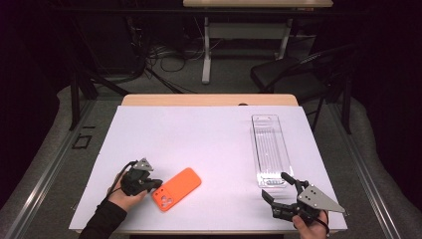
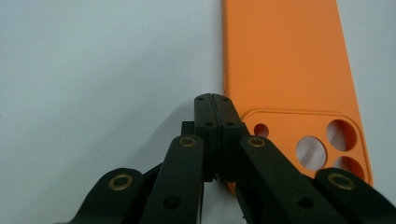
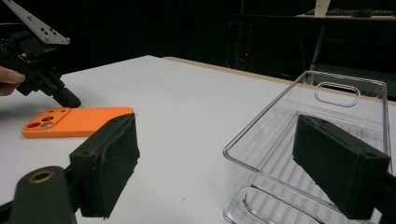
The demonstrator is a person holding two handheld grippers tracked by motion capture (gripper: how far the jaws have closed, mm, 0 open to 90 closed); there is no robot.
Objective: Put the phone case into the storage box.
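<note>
**Phone case and clear tray: work barely begun**

Progress. The orange phone case [image 1: 177,188] is lying flat on the white bench [image 1: 209,144], camera-cutout end toward the person, well apart from the clear tray [image 1: 270,149] at the right. The tray is standing empty. Judging by this layout, the case is probably heading for the tray; nothing is lifted yet, so the grasp, the carry and the placing are all remaining.

Left gripper [image 1: 155,183]. Its fingers [image 2: 212,116] are pressing together with nothing between them, the tips sitting at the case's long edge beside the lens holes; whether they are actually touching the case I cannot tell. The hand [image 1: 124,196] is holding it low over the bench.

Right gripper [image 1: 276,186]. Its fingers [image 3: 109,163] are standing wide apart, gripping nothing, and pointing at the tray's near end, one finger just beside its corner.

Materials and shapes.
- Phone case: matte, rubbery-looking orange shell, a rounded rectangle with a raised camera panel pierced by several round holes.
- Tray: transparent hard plastic, long and narrow, with upright walls, a ribbed floor and a slot handle cut in the end wall; glossy and reflecting light.
- Bench: smooth white sheet over a pale wooden top, its wooden far edge showing.
- Fingers: black, blocky, with dull padded faces and brass-coloured pivots.
</note>
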